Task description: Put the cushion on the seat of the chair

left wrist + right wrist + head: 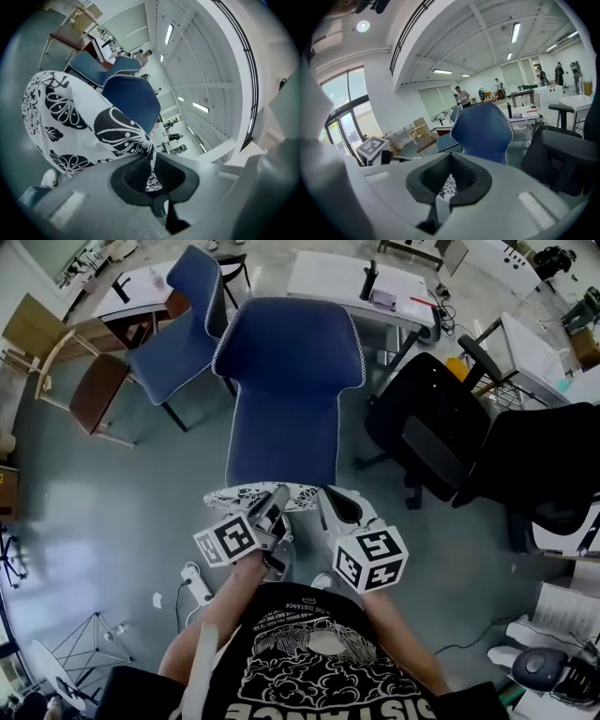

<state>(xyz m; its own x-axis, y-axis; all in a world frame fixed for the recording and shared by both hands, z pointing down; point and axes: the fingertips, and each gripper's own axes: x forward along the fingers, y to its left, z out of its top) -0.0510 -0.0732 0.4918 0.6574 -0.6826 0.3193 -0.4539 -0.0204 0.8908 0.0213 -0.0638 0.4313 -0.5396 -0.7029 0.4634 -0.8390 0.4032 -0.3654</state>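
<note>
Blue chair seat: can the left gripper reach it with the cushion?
Probably yes. The blue chair stands just ahead of the left gripper holding the cushion, its seat bare, nothing between them.

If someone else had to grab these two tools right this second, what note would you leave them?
Left gripper: fingers shut on a fold of the black-and-white cushion.
Right gripper: fingers shut on the cushion's fabric too.
The cushion hangs between both grippers at the front edge of the blue chair, not yet lying on the seat.
Done: cushion is up and at the chair.
Left: carry it forward over the seat, lay it flat, open both grippers.
</note>
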